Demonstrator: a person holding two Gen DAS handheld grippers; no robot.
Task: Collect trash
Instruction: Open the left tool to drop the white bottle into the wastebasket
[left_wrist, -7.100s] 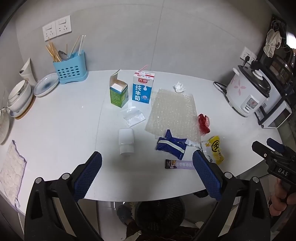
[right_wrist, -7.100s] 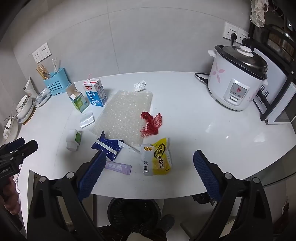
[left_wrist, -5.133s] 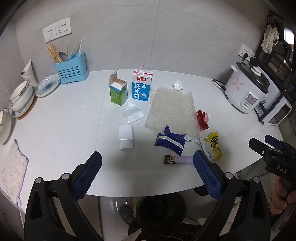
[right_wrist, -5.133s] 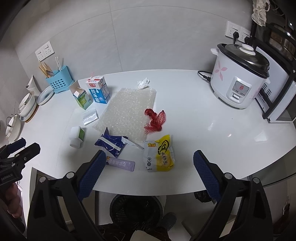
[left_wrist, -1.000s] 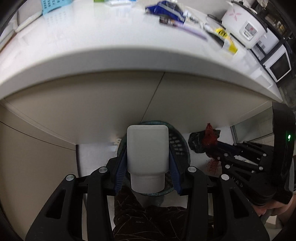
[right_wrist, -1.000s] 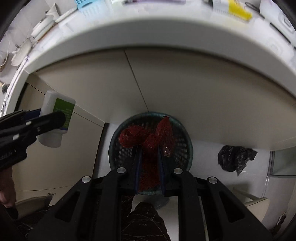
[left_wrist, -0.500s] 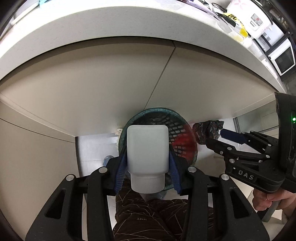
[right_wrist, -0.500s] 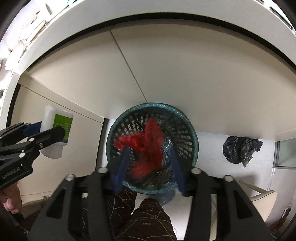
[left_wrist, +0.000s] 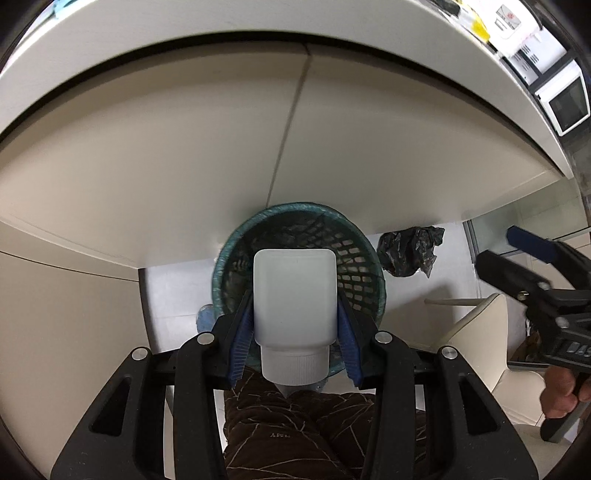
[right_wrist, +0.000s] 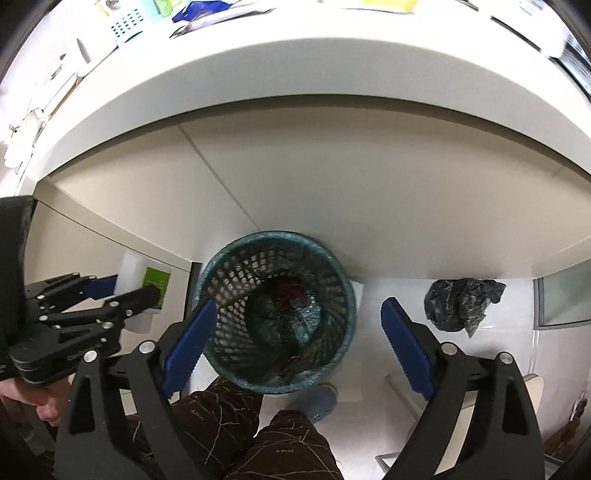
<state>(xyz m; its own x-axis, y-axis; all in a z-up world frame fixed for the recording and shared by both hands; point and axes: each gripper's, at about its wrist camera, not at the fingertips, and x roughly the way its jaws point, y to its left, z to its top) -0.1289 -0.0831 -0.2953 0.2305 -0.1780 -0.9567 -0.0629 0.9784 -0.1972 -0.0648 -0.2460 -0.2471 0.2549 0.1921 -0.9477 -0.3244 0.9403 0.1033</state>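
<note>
A: Where is the white bottle (left_wrist: 294, 302)?

B: Pinched cap-down between the left gripper's (left_wrist: 294, 332) blue pads, directly above the green mesh bin (right_wrist: 221, 266).

A: And the red net (right_wrist: 290, 290)?

B: Lying at the bottom of the bin. The right gripper (right_wrist: 295, 343) hovers over the bin, jaws opening wide, nothing between them. A black bag (right_wrist: 461, 302) lies right of the bin.

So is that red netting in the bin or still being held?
In the bin. The red netting lies at the bottom of the mesh wastebasket, and the right gripper, jaws opening above it, has nothing between them.
</note>
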